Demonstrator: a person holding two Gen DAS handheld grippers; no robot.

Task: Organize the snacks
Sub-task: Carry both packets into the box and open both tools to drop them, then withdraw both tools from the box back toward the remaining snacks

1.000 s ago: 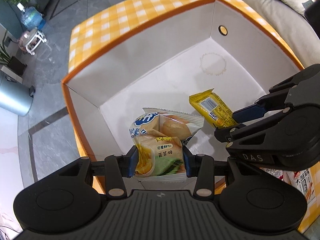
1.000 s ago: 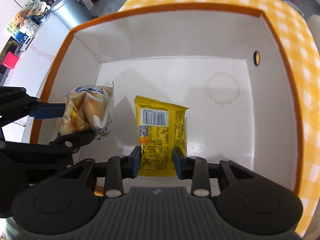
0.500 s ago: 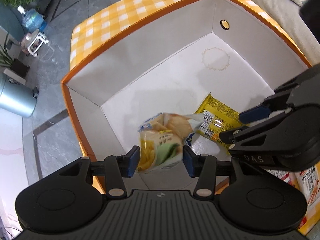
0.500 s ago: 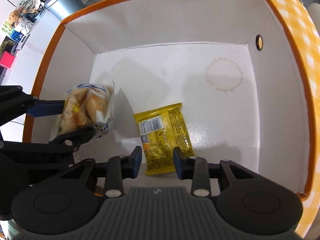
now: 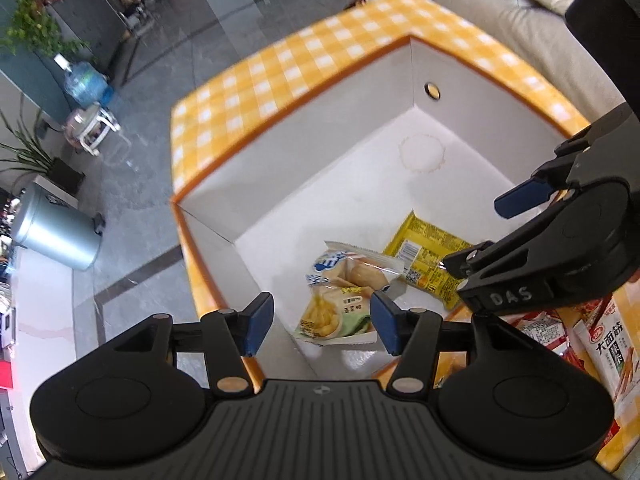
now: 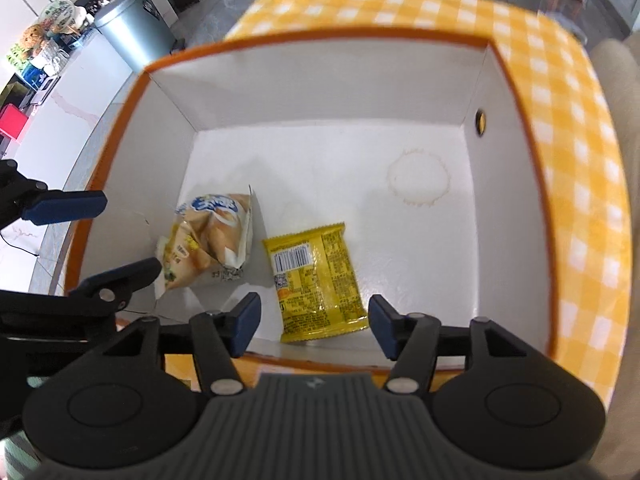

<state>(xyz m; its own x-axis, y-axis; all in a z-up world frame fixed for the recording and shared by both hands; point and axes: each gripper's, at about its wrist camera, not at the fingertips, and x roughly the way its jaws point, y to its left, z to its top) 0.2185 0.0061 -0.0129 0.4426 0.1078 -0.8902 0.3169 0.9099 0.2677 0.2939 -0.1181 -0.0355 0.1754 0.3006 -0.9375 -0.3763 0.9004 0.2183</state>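
A yellow-checked storage box (image 5: 280, 76) with a white inside stands open below both grippers; it also shows in the right wrist view (image 6: 576, 184). Two snacks lie on its floor: a clear bread bag (image 5: 344, 296) (image 6: 208, 240) by the near left wall and a flat yellow packet (image 5: 428, 264) (image 6: 316, 280) beside it. My left gripper (image 5: 322, 326) is open and empty above the box's near edge. My right gripper (image 6: 314, 322) is open and empty above the yellow packet; it shows from the side in the left wrist view (image 5: 496, 236).
More snack packs (image 5: 608, 344) lie outside the box at the right. A beige sofa (image 5: 520, 28) stands behind the box. A grey bin (image 5: 56, 232) and a water bottle (image 5: 86, 84) stand on the floor to the left.
Both grippers opened and let go of their snacks. The bread bag and the yellow packet dropped to the box floor. Both grippers have risen and drawn back.
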